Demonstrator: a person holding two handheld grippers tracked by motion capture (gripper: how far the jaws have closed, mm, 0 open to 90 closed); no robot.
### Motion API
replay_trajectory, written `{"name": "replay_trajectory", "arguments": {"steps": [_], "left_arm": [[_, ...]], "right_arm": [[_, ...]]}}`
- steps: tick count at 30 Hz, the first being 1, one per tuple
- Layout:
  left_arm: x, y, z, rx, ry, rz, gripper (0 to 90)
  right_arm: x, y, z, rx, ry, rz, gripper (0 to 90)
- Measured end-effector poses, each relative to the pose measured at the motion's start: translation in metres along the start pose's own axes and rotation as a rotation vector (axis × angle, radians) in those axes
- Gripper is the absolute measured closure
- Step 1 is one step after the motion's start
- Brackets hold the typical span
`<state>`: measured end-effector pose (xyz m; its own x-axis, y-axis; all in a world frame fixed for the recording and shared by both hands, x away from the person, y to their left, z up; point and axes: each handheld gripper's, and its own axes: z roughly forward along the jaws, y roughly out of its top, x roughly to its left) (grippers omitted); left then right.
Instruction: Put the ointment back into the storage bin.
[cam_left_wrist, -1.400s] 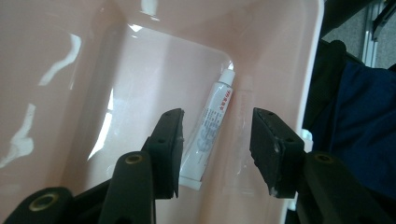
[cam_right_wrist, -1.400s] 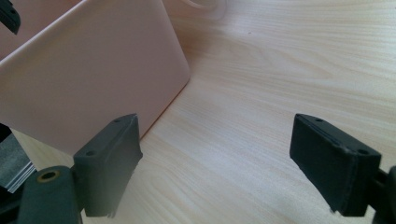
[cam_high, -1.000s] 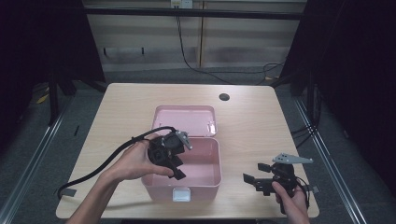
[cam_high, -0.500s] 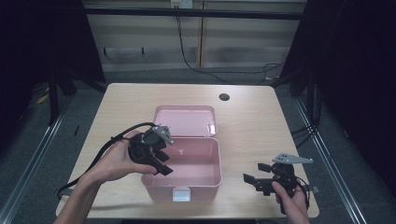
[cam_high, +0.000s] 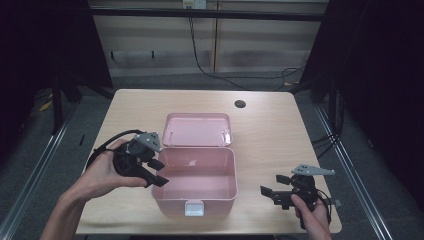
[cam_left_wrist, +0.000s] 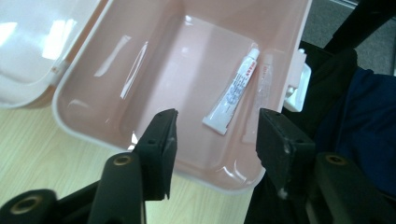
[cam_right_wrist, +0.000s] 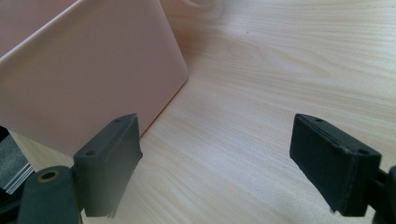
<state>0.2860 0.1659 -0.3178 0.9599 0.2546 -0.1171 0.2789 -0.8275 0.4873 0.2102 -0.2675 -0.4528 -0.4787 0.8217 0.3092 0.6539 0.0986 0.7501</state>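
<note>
Both tongs wide open and empty, left tongs (cam_high: 152, 172) beside pink box (cam_high: 196, 200)

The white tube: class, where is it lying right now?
In the left gripper view, the white tube lies on the pink box floor, near the latch-side wall, beyond the open left gripper.

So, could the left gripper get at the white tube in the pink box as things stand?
Probably yes. The box stands with its lid folded back, and the tube lies alone on the bottom. The left gripper hangs open at the rim, its jaws apart and nothing between them and the tube.
</note>
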Motion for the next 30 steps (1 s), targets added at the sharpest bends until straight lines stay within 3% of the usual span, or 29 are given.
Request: {"name": "replay_trajectory", "arguments": {"steps": [7, 12, 14, 19, 25, 27, 30], "left_arm": [[0.002, -0.015, -0.01, -0.062, 0.001, -0.054, 39.3], [0.007, -0.026, -0.013, -0.064, -0.009, -0.07, 33.7], [0.008, -0.03, -0.012, -0.058, 0.003, -0.099, 30.0], [0.007, -0.04, -0.012, -0.07, -0.008, -0.076, 25.3], [0.009, -0.053, -0.007, -0.075, -0.038, -0.086, 18.5], [0.01, -0.059, -0.005, -0.09, -0.03, -0.095, 18.9], [0.012, -0.069, -0.001, -0.093, -0.053, -0.09, 18.3]], "right_arm": [[0.0, 0.0, 0.0, 0.001, 0.0, 0.005, 16.1], [0.0, 0.0, 0.0, 0.002, -0.001, 0.005, 16.1], [0.0, 0.0, 0.0, 0.0, 0.0, 0.003, 16.1], [-0.001, 0.0, 0.001, 0.005, -0.002, 0.003, 16.1], [0.0, 0.0, 0.001, 0.003, -0.002, 0.002, 16.1], [0.0, 0.0, 0.001, 0.004, -0.003, 0.004, 16.1], [0.0, 0.0, 0.001, 0.004, -0.003, 0.004, 16.1]]}}
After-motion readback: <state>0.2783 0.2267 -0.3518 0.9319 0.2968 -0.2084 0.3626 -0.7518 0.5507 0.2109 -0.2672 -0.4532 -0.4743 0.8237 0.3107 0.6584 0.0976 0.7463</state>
